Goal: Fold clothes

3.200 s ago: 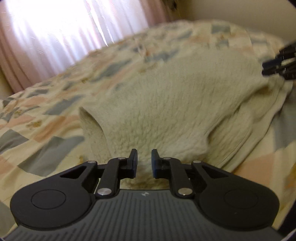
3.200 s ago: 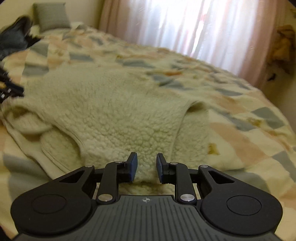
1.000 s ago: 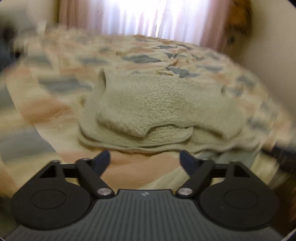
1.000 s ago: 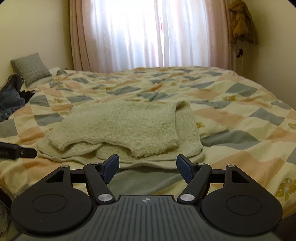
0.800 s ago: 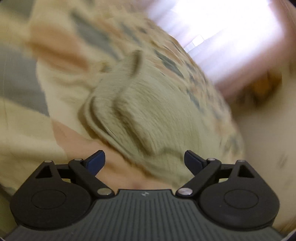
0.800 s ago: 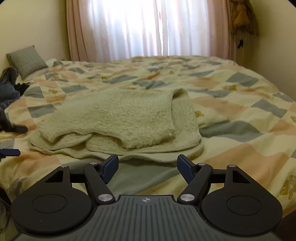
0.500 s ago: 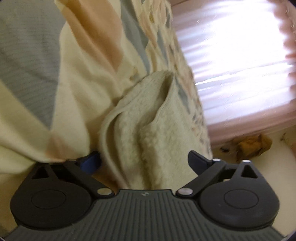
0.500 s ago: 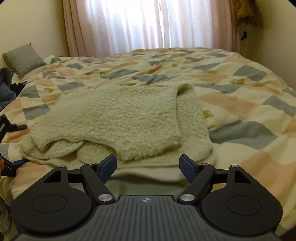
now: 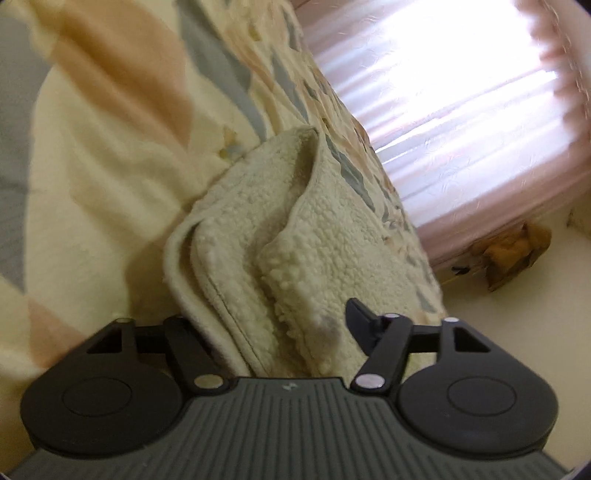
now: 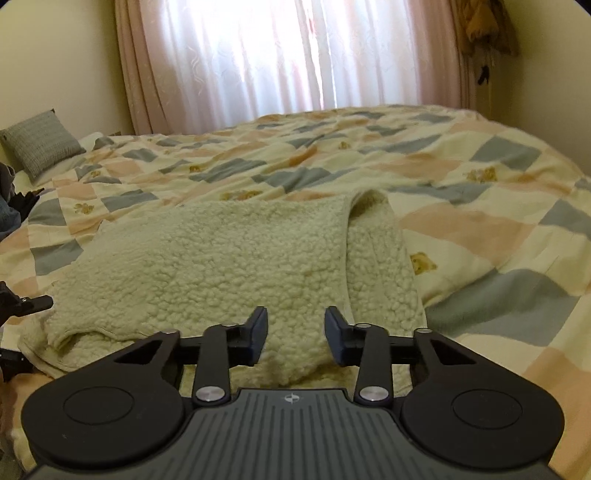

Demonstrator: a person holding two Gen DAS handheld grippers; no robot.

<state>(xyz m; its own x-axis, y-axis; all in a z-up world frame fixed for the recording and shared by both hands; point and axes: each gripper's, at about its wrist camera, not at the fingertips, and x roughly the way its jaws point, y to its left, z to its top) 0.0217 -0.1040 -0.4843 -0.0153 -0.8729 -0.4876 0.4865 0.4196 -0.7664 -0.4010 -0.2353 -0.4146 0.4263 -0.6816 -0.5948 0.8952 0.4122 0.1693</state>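
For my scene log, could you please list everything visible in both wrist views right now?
fleece garment: one, cream, folded on the bed near its front edge
quilt: one, cream, peach and grey-blue patchwork, covering the bed
cushion: one, grey, far left on the bed
curtains: pink, at the window behind the bed
brown item: one, hanging at upper right
left claw: open, straddling the garment's left edge
right claw: open, over the garment's front edge

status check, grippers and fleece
Left gripper open, straddling fleece edge. Right gripper open around near hem. Fleece half-folded on quilt. Nothing blocking.
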